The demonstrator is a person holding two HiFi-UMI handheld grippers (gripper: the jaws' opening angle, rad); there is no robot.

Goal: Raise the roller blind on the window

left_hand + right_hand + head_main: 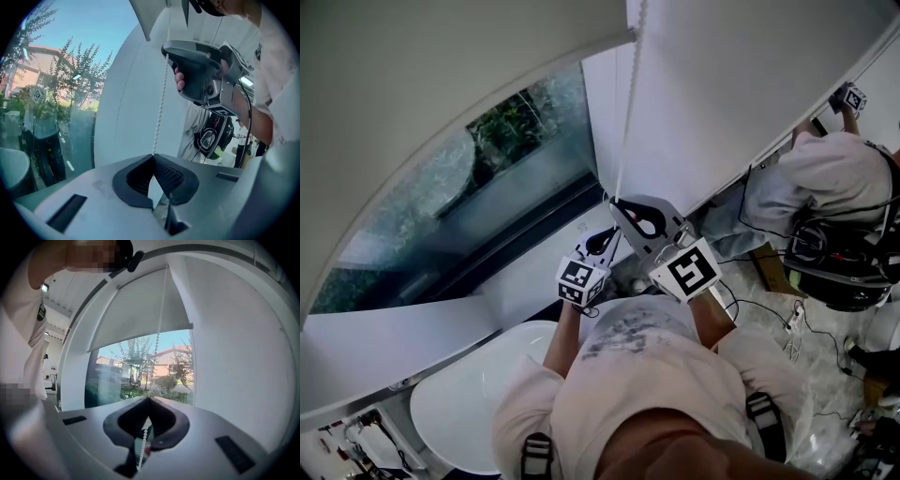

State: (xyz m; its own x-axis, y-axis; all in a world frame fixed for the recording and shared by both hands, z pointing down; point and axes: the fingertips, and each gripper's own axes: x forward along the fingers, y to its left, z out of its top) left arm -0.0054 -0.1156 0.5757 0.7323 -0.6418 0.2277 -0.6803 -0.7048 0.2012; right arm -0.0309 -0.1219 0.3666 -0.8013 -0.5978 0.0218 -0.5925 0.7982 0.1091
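My right claw (149, 398) closed on bead chain (157, 341), chain rising through frame centre; my left claw (152, 156) pinches it just below.

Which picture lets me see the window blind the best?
The right gripper view: the roller blind hangs facing the camera, its bottom edge clear above the window glass. The head view shows it at a steep slant, curved. The left gripper view catches just a corner at the top.
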